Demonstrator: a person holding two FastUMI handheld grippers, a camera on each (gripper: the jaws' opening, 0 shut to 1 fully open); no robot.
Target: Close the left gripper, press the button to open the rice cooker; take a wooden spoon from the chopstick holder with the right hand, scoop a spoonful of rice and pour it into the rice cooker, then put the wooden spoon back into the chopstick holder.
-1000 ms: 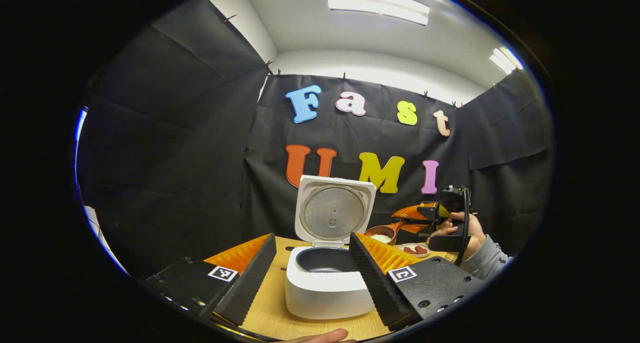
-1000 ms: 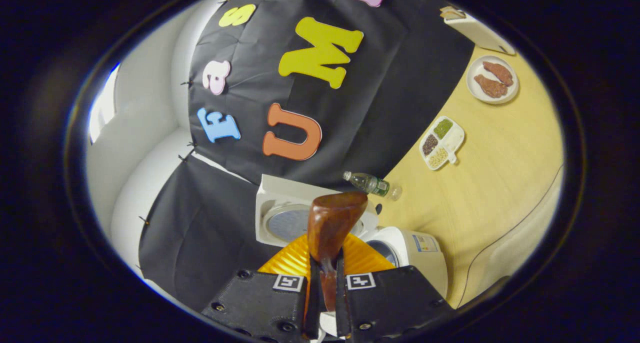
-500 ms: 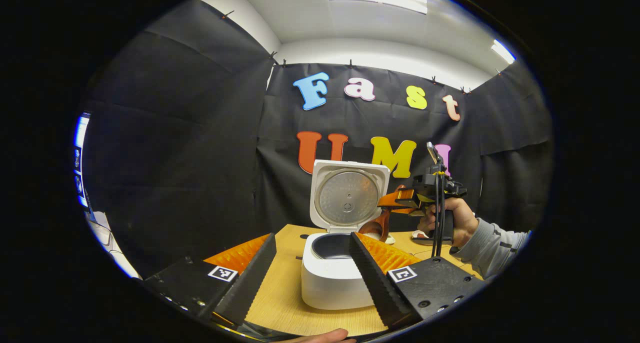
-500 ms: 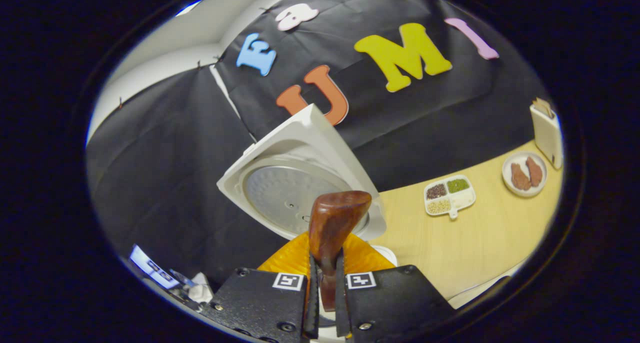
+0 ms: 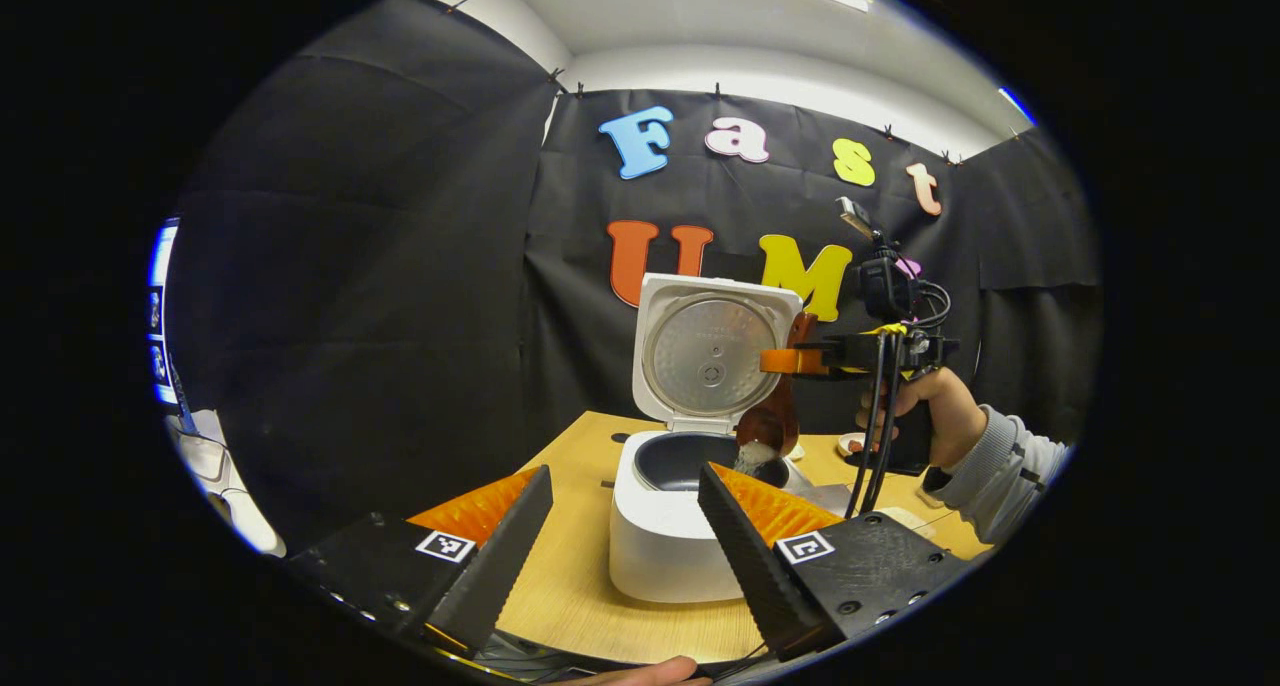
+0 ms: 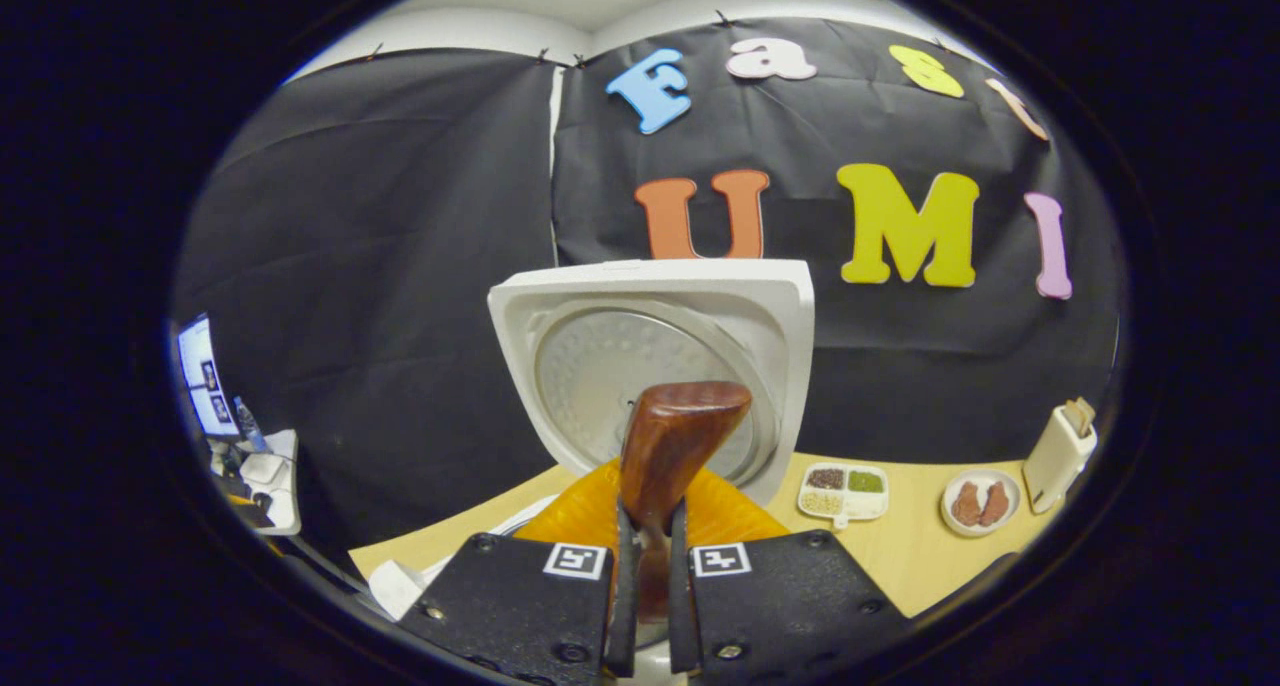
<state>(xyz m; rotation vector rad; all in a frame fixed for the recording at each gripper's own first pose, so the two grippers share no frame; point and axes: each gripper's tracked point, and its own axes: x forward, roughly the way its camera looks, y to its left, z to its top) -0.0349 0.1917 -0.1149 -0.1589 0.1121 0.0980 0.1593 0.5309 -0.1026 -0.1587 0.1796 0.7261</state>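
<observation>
The white rice cooker (image 5: 665,541) stands on the wooden table with its lid (image 5: 715,356) raised upright. My left gripper (image 5: 625,474) is open, and its fingers frame the cooker from the near side without touching it. A hand holds my right gripper (image 5: 790,361) above the pot's right rim. It is shut on the wooden spoon (image 5: 775,421), which hangs bowl-down, and white rice (image 5: 752,456) falls from it into the dark inner pot (image 5: 690,461). In the right gripper view the spoon (image 6: 680,446) rises from between the shut fingers of the right gripper (image 6: 645,541), in front of the lid (image 6: 660,356).
At the table's right end a divided tray of grains (image 6: 843,489), a plate of meat pieces (image 6: 980,501) and the chopstick holder (image 6: 1060,456) stand in a row. A screen (image 6: 205,376) and clutter are off the left edge. A hand (image 5: 640,674) shows at the bottom.
The right gripper rose over the pot and rolled, which turned the spoon bowl-down, and rice now falls out. The left gripper stayed open and drifted slightly.
</observation>
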